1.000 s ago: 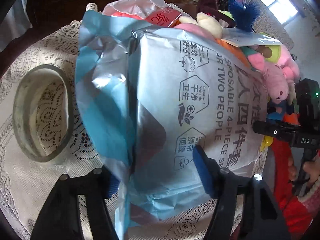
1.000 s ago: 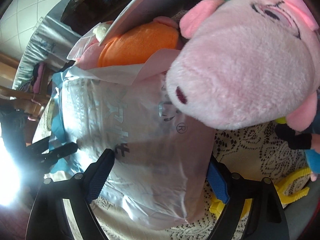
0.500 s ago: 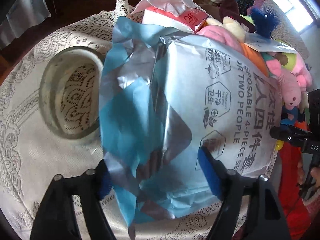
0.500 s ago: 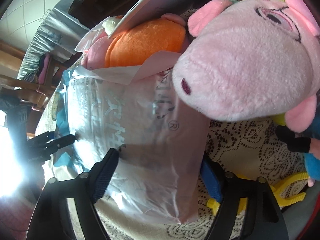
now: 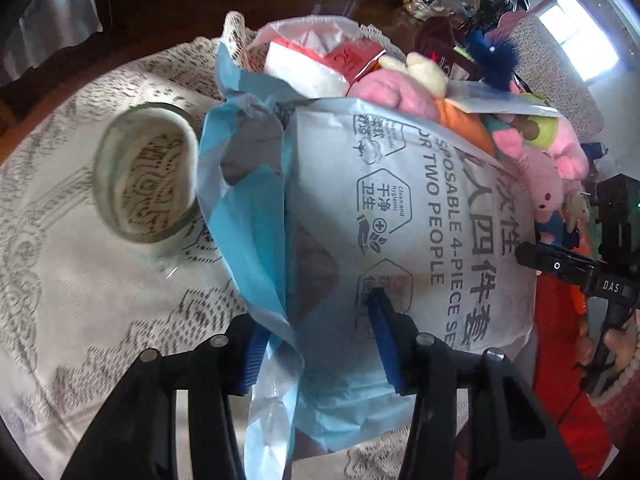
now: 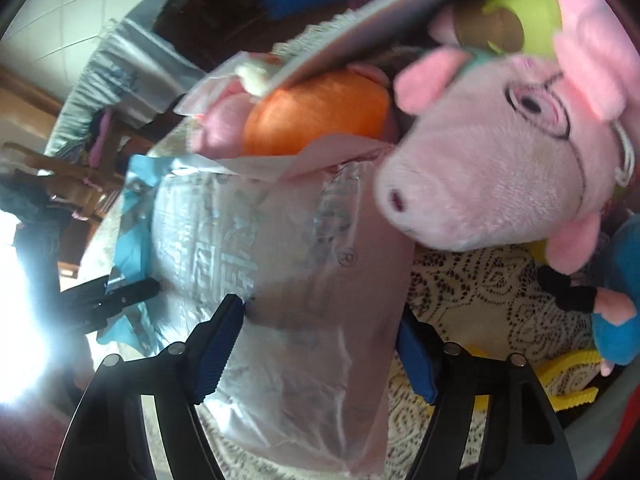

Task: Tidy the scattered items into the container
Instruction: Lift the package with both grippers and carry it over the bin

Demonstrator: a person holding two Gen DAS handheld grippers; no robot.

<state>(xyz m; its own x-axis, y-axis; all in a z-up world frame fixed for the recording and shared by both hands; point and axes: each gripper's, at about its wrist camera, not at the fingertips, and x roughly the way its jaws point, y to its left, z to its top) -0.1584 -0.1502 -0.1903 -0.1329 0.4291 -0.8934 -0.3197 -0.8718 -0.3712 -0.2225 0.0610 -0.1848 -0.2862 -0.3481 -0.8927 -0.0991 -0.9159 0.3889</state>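
A large pale-blue plastic package (image 5: 400,220) printed "disposable 4-piece set for two people" lies on the lace tablecloth (image 5: 80,280). My left gripper (image 5: 316,344) is shut on its near crumpled end. My right gripper (image 6: 320,344) grips the package's other end (image 6: 288,264) from the opposite side; it also shows in the left wrist view (image 5: 560,268). A pink pig plush (image 6: 500,160) and an orange plush (image 6: 316,112) rest against the package's far side.
A round glass dish (image 5: 146,180) sits on the cloth left of the package. A red-and-white packet (image 5: 320,64), more plush toys (image 5: 552,168), a blue plush (image 6: 616,300) and a yellow plastic piece (image 6: 572,380) crowd the far and right sides.
The left wrist view has pulled back and up, so the glass dish and the packet behind the package show more. The right gripper's jaws have closed in on the package end.
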